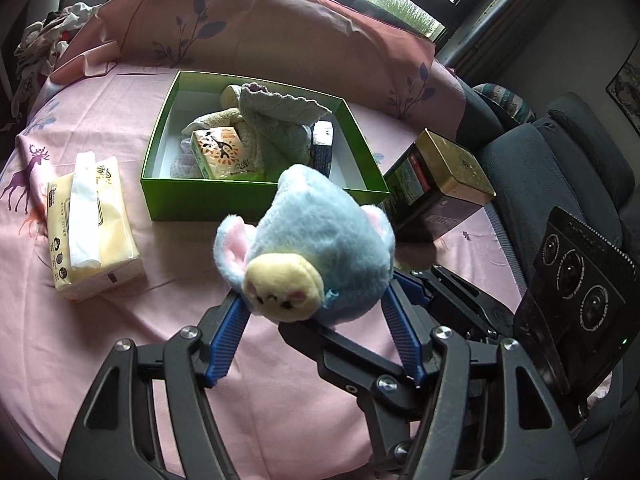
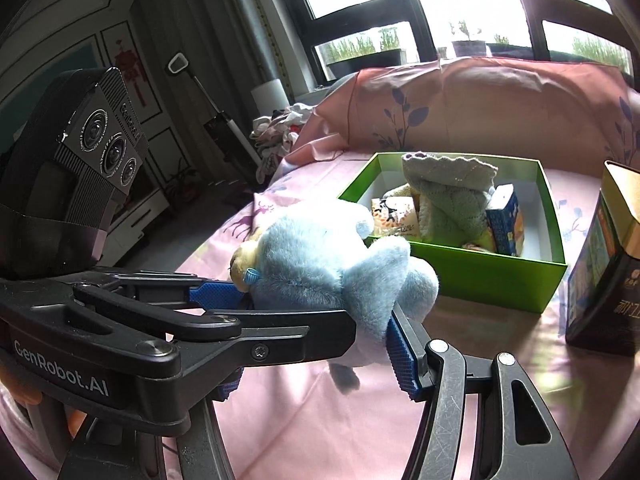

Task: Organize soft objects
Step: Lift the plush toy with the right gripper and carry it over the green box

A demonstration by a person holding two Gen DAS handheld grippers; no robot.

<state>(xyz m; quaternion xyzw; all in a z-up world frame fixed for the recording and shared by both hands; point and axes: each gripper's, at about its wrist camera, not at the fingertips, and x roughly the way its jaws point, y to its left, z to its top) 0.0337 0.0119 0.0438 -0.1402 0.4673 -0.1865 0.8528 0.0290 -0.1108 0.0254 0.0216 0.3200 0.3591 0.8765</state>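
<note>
A light blue plush toy (image 1: 320,240) with a yellow face and pink ears hangs above the pink bed sheet, just in front of a green box (image 1: 256,200). My left gripper (image 1: 316,304) and my right gripper (image 2: 320,312) both have their blue pads pressed on the plush toy (image 2: 320,264) from different sides. The green box (image 2: 480,272) holds a grey-green knitted cloth (image 1: 280,120), a cream towel, a tissue pack (image 1: 224,152) and a small blue carton (image 1: 322,144).
A yellow tissue pack (image 1: 88,228) lies on the sheet left of the box. A dark tin with a gold lid (image 1: 436,184) stands right of it. A pink pillow (image 1: 280,28) lies behind. A pile of clothes (image 1: 48,40) sits at the far left.
</note>
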